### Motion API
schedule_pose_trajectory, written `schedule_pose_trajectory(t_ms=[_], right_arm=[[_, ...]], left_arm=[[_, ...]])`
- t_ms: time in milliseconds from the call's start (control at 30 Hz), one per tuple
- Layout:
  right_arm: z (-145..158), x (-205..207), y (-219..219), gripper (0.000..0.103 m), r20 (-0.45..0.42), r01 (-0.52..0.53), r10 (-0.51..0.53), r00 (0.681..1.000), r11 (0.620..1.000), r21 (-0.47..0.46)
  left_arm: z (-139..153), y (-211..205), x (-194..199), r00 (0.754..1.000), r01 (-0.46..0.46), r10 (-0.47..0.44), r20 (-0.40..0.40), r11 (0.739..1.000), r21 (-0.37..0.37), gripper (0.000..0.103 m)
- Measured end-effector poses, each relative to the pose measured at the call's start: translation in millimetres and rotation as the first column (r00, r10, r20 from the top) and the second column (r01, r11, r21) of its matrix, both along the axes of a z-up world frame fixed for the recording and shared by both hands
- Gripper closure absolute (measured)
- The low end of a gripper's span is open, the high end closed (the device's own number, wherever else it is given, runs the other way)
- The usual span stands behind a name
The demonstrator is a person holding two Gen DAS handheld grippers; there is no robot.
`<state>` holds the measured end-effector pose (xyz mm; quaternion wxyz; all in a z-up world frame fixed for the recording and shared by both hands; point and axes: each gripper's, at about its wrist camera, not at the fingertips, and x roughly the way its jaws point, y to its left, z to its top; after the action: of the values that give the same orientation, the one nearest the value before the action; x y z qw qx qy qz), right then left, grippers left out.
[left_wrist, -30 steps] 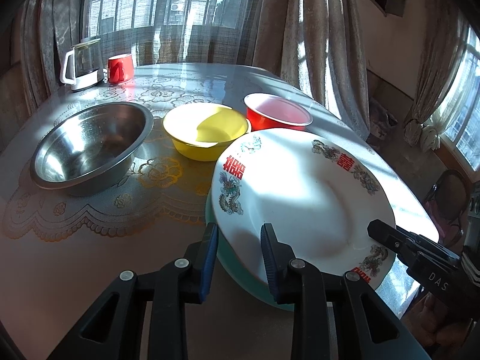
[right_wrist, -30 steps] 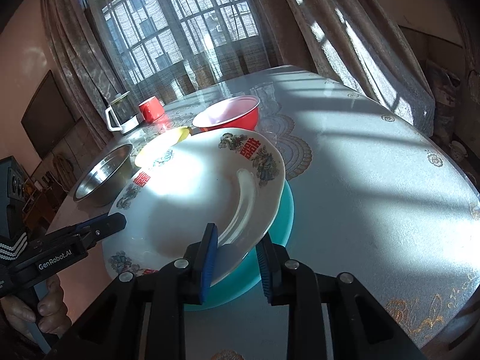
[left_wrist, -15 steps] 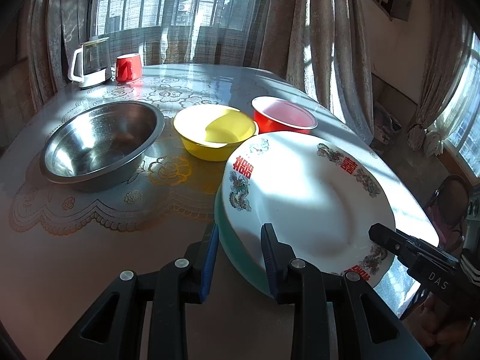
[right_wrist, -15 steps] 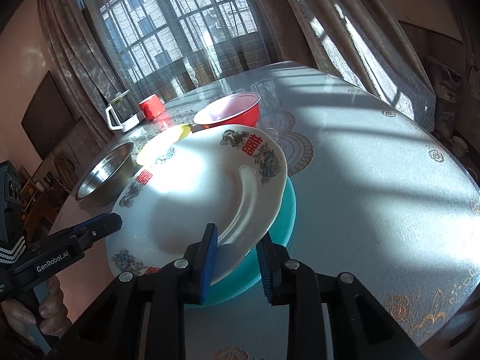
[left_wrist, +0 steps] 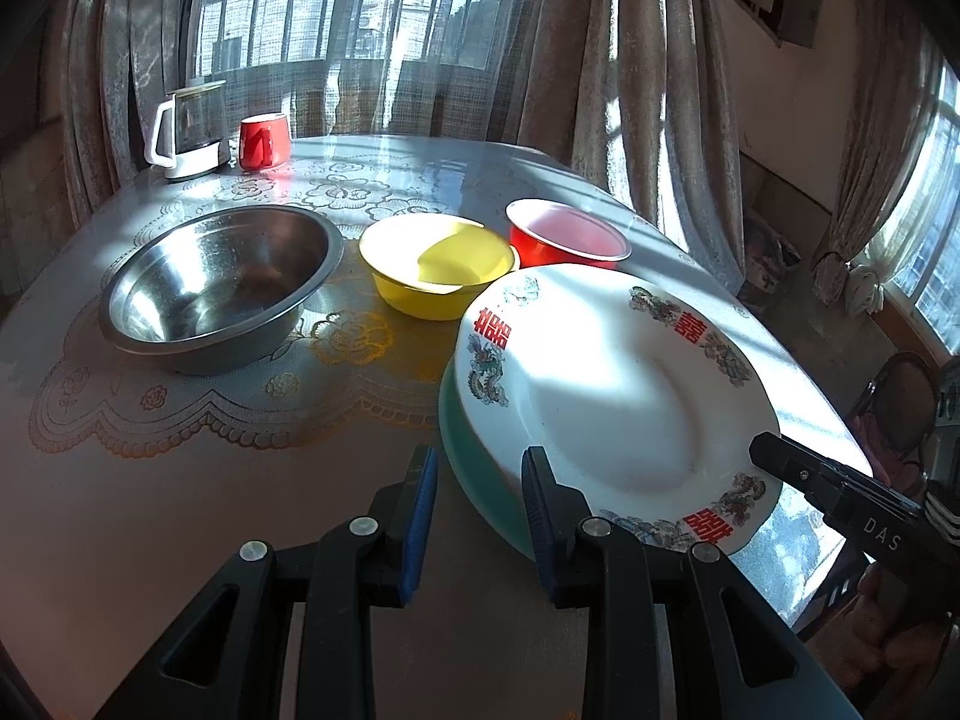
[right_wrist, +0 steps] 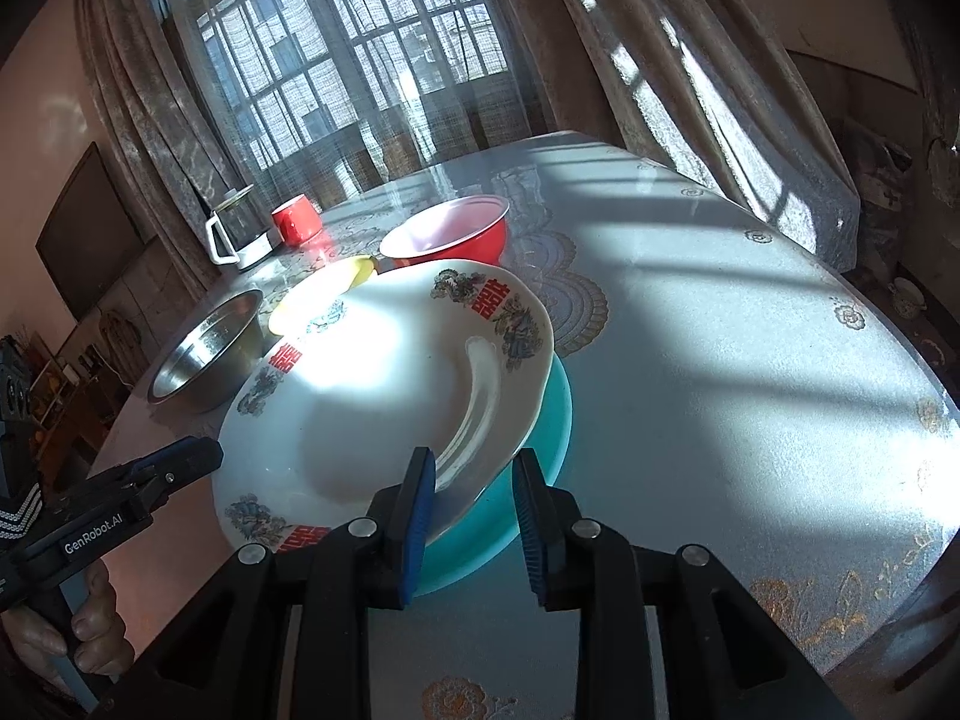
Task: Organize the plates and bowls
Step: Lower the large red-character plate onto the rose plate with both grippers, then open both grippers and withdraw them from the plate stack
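Both tongs gape, gripping nothing: left tongs at the white plate's seven o'clock rim, right tongs at its four o'clock.

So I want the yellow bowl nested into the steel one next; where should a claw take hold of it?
Grip the yellow bowl by its thin rim, on the near edge facing the steel bowl, one finger inside and one outside. Its wall flares outward and it is too wide to span; the white plate crowds its other side.

White dragon-patterned plate lies tilted on teal plate, bowls behind.
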<state>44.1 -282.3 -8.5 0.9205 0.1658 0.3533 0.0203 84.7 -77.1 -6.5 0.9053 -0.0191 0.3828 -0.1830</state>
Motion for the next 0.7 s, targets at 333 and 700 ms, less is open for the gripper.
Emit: schedule_pose_trajectory(t_ms=[333, 700], right_arm=[[8, -4, -12, 0.075, 0.017, 0.086, -0.086, 0.996, 0.996, 0.007], [27, 0, 2, 0.071, 0.073, 0.049, -0.051, 0.996, 0.998, 0.026]], left_arm=[[-4, 14, -3, 1.0, -0.023, 0.022, -0.021, 1.0, -0.009, 0.073], [-12, 34, -4, 0.996, -0.075, 0.075, -0.047, 0.997, 0.005, 0.073]])
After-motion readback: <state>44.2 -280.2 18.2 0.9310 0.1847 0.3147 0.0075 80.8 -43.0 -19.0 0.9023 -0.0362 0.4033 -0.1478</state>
